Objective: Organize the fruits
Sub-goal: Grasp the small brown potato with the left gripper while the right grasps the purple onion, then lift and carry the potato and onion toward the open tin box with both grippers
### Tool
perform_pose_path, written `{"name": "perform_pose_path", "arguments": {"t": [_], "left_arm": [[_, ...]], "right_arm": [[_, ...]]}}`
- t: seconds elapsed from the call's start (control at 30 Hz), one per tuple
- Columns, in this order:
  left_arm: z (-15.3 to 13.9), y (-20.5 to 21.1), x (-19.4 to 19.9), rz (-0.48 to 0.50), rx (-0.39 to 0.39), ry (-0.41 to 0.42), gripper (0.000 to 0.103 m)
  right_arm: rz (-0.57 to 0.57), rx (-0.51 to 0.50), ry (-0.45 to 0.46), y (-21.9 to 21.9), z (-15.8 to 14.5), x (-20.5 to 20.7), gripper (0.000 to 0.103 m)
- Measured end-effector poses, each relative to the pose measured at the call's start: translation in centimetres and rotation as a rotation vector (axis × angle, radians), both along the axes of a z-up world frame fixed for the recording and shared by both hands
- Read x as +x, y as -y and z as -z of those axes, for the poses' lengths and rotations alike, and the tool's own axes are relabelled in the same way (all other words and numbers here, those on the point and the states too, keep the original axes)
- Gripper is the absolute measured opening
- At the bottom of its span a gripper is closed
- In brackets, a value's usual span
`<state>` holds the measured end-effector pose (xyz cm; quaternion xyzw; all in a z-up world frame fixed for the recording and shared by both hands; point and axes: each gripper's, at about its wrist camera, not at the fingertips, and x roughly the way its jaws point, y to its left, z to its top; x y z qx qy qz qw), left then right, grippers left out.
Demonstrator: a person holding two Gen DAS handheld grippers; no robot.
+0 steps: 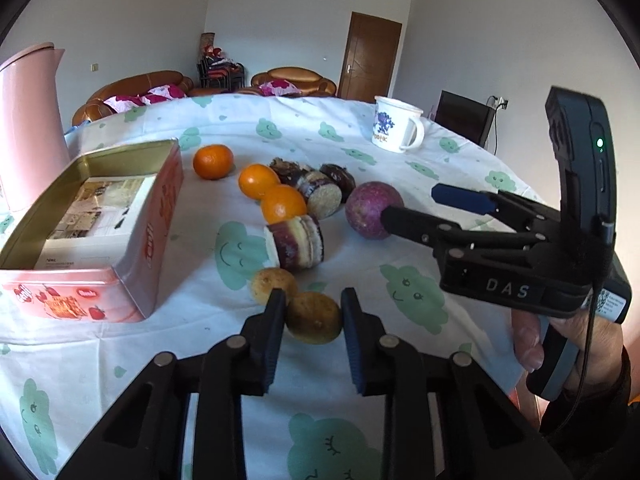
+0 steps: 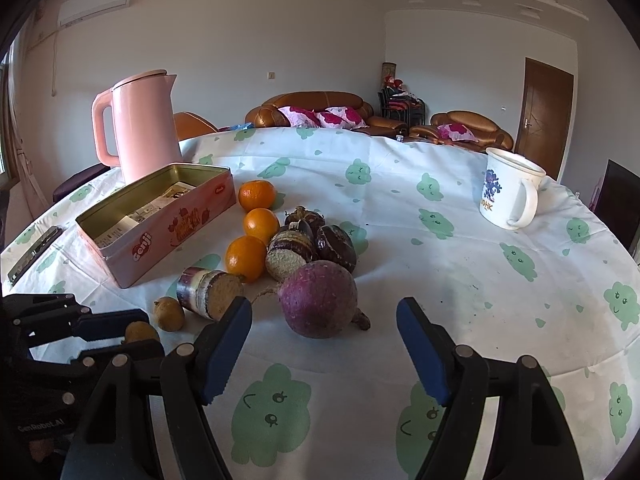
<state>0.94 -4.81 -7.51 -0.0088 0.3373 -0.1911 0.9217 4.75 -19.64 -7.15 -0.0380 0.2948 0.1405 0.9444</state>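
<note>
Nearest the person, the left gripper (image 1: 313,320) is clamped on a small, round, brownish-yellow fruit (image 1: 313,317) lying on the white tablecloth printed with green clouds (image 1: 400,208). Its blue pads press the fruit from both sides, a hold that looks meant for lifting it off the cloth. A second small brown fruit (image 1: 272,284) sits just beside the held one, touching the outer side of the left finger, so it may get nudged when the first comes up.

To the right, the right gripper (image 2: 324,356) has its jaws apart, and a round purple root vegetable with a thin tail (image 2: 318,300) lies just ahead of them, not yet gripped. The spread looks sized to that wider body.

Past these, a cut purple-skinned cane section (image 1: 296,242) lies on its side, then more dark cut pieces (image 1: 320,184) sit clustered. Three round oranges (image 1: 260,180) run in a loose line towards the open pink rectangular tin (image 1: 156,216), which holds only printed paper. Open and close to the fruit, it is probably where they are meant to go.

Farther back stand a tall pink kettle (image 2: 140,124) behind the tin and a white enamel mug with a blue design (image 2: 510,196) well apart on the right.
</note>
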Motion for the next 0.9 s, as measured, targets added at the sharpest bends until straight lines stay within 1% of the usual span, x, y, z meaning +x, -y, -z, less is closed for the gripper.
{"name": "perform_pose_path", "arguments": {"t": [0.17, 0.3, 0.4, 0.5, 0.57, 0.67, 0.77, 0.9], "left_arm": [[-1.6, -1.2, 1.0, -0.050, -0.001, 0.060, 0.029], [-2.3, -1.8, 2.8, -0.089, -0.004, 0.085, 0.029], [-2.4, -2.1, 3.7, -0.108, -0.011, 0.098, 0.029], [-2.1, -2.2, 4.5, -0.128, 0.000, 0.100, 0.029], [-1.9, -2.4, 4.6, -0.131, -0.011, 0.089, 0.029], [-1.9, -2.5, 4.5, -0.131, -0.021, 0.090, 0.029], [-1.9, -2.5, 4.4, -0.137, -0.027, 0.094, 0.029], [-1.9, -2.4, 4.0, -0.148, -0.022, 0.112, 0.029]], "right_arm": [[0.006, 0.006, -0.018, -0.2, -0.3, 1.1, 0.076], [0.014, 0.013, -0.053, -0.4, -0.2, 2.4, 0.076], [0.014, 0.022, -0.095, -0.5, 0.4, 3.2, 0.063], [-0.008, 0.055, -0.138, -0.6, 0.9, 3.8, 0.062], [-0.016, 0.056, -0.152, -0.9, 1.1, 3.9, 0.062], [-0.019, 0.057, -0.148, -1.0, 1.1, 3.8, 0.059], [-0.022, 0.067, -0.137, -1.0, 1.0, 3.5, 0.052], [-0.033, 0.088, -0.133, -0.7, 1.0, 3.4, 0.051]]}}
